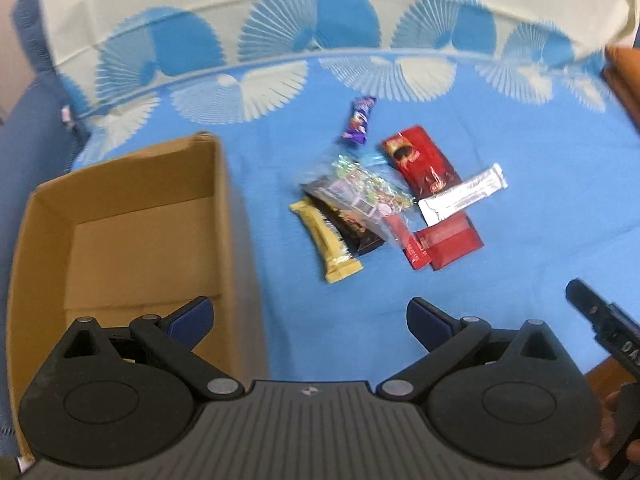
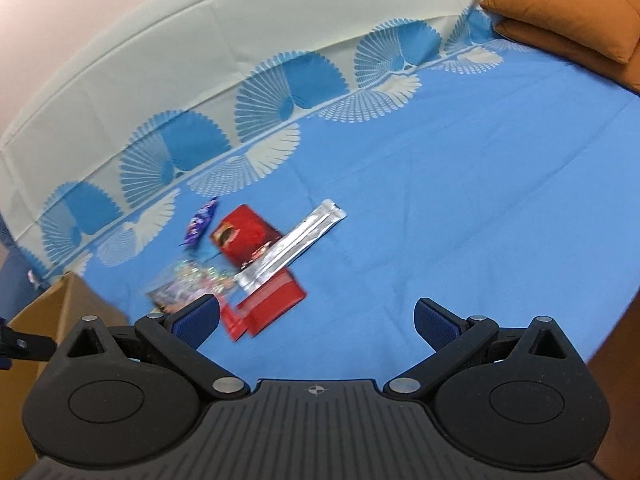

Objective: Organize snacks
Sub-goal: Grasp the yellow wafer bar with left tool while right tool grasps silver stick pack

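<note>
Snacks lie heaped mid-bed on the blue sheet, ahead of both grippers, with the empty cardboard box just left of them. The left gripper and right gripper are both spread wide, holding nothing. The yellow bar lies nearest the left fingers, its long axis running away from them. No wrapper writing is legible.
</note>
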Demonstrator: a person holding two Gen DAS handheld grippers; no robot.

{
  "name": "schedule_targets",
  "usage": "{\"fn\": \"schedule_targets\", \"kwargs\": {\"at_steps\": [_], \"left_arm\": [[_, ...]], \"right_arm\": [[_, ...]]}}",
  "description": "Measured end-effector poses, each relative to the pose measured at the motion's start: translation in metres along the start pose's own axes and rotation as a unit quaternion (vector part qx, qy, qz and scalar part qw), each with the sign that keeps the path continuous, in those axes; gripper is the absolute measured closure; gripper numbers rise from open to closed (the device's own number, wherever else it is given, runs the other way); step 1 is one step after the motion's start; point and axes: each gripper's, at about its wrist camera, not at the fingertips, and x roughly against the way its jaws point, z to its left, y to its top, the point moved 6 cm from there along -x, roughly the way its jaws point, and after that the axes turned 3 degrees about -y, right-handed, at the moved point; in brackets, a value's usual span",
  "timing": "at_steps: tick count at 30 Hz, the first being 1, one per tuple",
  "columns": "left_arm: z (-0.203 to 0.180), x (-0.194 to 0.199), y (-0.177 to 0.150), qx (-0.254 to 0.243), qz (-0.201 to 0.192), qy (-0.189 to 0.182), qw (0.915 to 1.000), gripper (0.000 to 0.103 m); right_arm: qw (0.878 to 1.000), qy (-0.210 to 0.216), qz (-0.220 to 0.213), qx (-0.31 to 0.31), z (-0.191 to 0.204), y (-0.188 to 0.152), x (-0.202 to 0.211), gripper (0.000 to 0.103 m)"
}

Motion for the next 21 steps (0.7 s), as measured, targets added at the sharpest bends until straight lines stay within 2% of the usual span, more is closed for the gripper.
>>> {"fn": "schedule_targets", "kwargs": {"at_steps": [6,8,10,11,12,14,17,19,21], "left_arm": [[-0.021,-0.078,0.02,-0.038,0.056,0.017,0.9976,0.0],[-0.019,-0.106,0.024,-0.036,0.084,0.026,0.9954,0.0],[-0.015,-0.132,0.028,-0.019,0.111,0.02,0.9934,0.0],[-0.014,-0.142,0.03,-0.017,0.118,0.019,0.9927,0.0],[-0.016,-0.147,0.034,-0.025,0.112,0.036,0.9927,0.0],[-0.022,-0.156,0.041,-0.048,0.104,0.031,0.9929,0.0],[-0.02,-0.176,0.047,-0.032,0.129,0.02,0.9909,0.0],[-0.012,-0.193,0.047,-0.019,0.146,0.029,0.9887,0.0],[-0.006,-0.206,0.043,-0.014,0.163,0.02,0.9863,0.0]], "right_arm": [[1.0,0.002,0.028,0.0,-0.006,0.021,-0.067,0.0],[0.999,0.002,0.041,-0.004,-0.003,0.026,-0.094,0.0],[0.999,0.001,0.052,-0.009,0.009,0.034,-0.119,0.0],[0.998,-0.001,0.058,-0.012,0.016,0.037,-0.132,0.0],[0.998,-0.004,0.062,-0.016,0.02,0.04,-0.143,0.0],[0.997,-0.013,0.072,-0.02,0.03,0.043,-0.167,0.0],[0.996,-0.02,0.081,-0.018,0.043,0.045,-0.196,0.0],[0.996,-0.029,0.087,-0.014,0.045,0.053,-0.217,0.0],[0.995,-0.05,0.084,0.033,0.052,0.063,-0.234,0.0]]}}
